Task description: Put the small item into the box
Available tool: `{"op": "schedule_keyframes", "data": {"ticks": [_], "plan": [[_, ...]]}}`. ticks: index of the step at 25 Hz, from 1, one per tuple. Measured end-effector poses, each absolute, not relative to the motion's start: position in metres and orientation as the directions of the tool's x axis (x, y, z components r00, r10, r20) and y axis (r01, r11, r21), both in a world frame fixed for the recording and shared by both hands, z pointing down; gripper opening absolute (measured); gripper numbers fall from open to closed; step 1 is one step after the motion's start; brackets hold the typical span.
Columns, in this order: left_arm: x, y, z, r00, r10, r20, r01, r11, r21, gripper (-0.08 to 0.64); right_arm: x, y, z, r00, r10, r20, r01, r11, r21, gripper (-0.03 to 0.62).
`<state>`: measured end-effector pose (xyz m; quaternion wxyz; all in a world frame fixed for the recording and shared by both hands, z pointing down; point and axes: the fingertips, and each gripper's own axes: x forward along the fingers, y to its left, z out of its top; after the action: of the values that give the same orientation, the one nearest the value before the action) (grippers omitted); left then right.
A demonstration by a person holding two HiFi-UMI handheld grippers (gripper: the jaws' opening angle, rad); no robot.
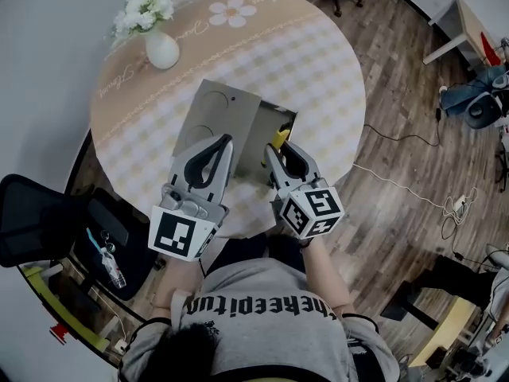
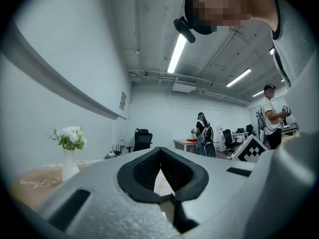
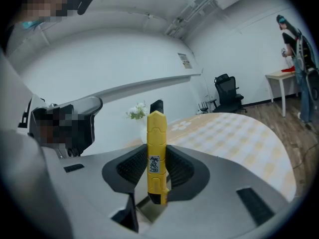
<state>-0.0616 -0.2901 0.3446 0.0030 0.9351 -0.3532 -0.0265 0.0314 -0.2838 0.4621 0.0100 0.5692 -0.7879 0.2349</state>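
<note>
Currently the yellow utility knife (image 3: 155,153), with a small label on its side, stands upright, clamped in the right gripper (image 1: 283,153) jaws over the open grey box (image 1: 277,109) on the round table (image 1: 318,62). Box contents are hidden. Left gripper (image 1: 225,143) jaws are together and empty.

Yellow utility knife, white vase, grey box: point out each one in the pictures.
yellow utility knife (image 3: 155,143): right gripper view, middle of its yellow body.
white vase (image 1: 162,52): head view, its round belly.
grey box (image 1: 225,106): head view, its flat grey panel.
</note>
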Motion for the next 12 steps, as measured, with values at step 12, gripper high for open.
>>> {"op": "schedule_keyframes", "data": {"ticks": [12], "plan": [[-0.059,-0.303,0.367,0.762,-0.648,-0.009,-0.646,-0.761,0.058,0.017,0.032,-0.290,0.536,-0.309,-0.824,0.475,-0.899,0.090,-0.429,0.117]]}}
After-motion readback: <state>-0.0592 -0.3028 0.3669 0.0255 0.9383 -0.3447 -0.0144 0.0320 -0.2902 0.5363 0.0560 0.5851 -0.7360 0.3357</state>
